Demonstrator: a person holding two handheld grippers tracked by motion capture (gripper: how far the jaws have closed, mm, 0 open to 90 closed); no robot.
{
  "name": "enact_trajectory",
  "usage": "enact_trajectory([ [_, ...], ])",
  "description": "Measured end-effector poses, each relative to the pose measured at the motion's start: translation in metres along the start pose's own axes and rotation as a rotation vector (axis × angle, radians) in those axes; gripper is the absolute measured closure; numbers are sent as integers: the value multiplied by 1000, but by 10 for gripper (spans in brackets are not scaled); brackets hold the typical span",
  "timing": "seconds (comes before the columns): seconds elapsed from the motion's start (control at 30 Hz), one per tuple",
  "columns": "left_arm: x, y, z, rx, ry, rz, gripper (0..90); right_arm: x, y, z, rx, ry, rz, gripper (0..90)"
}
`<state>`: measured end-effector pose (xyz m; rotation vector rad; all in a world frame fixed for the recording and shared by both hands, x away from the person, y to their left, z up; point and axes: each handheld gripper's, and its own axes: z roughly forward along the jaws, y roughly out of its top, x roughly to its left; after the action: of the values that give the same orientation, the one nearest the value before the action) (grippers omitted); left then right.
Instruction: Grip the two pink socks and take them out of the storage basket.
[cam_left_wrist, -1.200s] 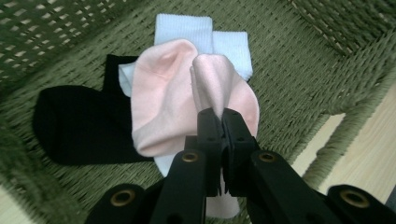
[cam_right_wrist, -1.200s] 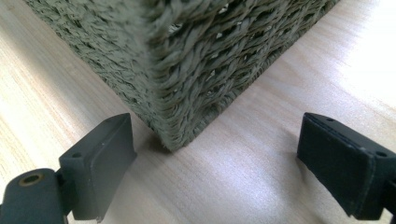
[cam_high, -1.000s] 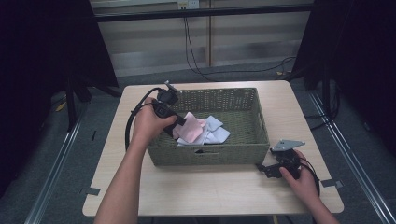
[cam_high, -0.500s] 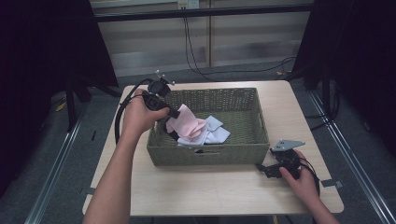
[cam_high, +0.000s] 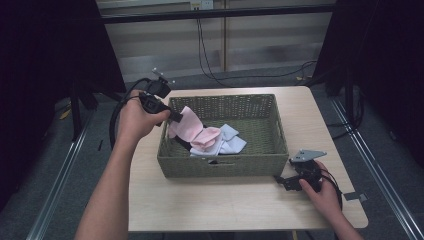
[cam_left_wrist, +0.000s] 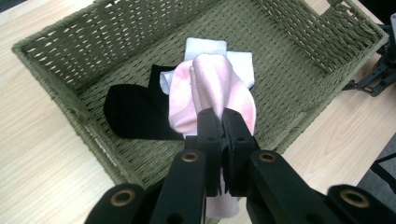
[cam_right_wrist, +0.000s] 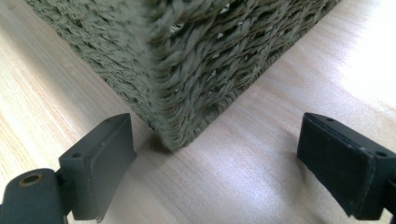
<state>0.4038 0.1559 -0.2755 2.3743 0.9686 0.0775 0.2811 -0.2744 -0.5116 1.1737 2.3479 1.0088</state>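
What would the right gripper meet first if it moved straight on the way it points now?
Most likely the basket: its near corner stands between the open fingers of the right gripper, just ahead, apparently not touching yet.

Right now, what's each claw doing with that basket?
Left gripper shut on pink sock, lifting it above green woven basket. Right gripper open, resting on table by basket corner. Nothing in the way.

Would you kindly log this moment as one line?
left gripper: shut on pink sock, lifted over basket | right gripper: open, on table by basket corner
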Motion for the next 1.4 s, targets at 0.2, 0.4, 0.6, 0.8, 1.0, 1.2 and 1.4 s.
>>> enact_trajectory([
  [0.2,10,-12,-10,-18,14,-24,873,0,0,0,0,0,0,102],
  [0.4,20,-27,-20,-30,32,-60,872,0,0,0,0,-1,-1,102],
  [0.6,32,-43,-32,-37,55,-88,873,0,0,0,0,-1,0,102],
  [0.8,49,-64,-41,-45,84,-121,871,0,0,0,0,-1,0,102],
  [1.0,62,-82,-40,-36,102,-162,870,0,0,0,0,-1,-1,102],
  [1.2,64,-87,-35,-74,126,-162,699,0,0,0,1,0,1,102],
  [1.4,57,-80,-30,-97,140,-123,596,0,0,0,1,0,2,102],
])
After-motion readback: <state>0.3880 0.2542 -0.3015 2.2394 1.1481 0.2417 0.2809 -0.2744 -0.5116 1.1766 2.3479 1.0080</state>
